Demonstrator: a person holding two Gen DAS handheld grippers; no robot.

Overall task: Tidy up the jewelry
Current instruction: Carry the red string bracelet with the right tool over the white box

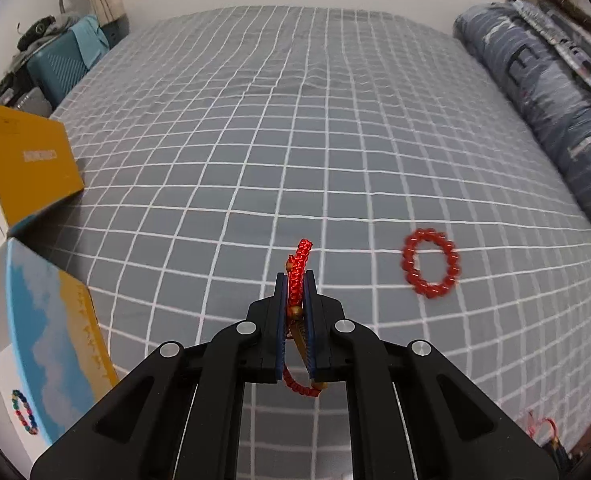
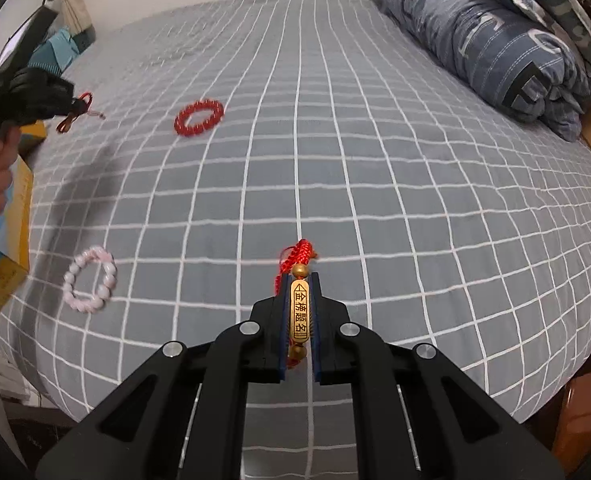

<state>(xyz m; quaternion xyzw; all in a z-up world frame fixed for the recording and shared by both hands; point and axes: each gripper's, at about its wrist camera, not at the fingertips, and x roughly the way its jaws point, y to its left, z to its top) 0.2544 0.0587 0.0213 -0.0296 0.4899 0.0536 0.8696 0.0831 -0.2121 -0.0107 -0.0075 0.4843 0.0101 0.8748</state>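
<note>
Clamping a red braided cord bracelet (image 1: 298,276) between closed jaws, the left gripper (image 1: 296,280) holds it above the grey white-gridded bedsheet (image 1: 255,140); the right gripper (image 2: 300,284) is likewise closed on a red cord bracelet with an engraved gold bar (image 2: 300,312), gripped across the bar. Both cords look light, limp and likely to dangle, so the rigid bar or beads probably give the firmest purchase. Ahead and right of the left gripper lies a red glossy bead bracelet (image 1: 430,263); left of the right gripper rests a pale pink bead bracelet (image 2: 90,279), smooth and probably slippery.
</note>
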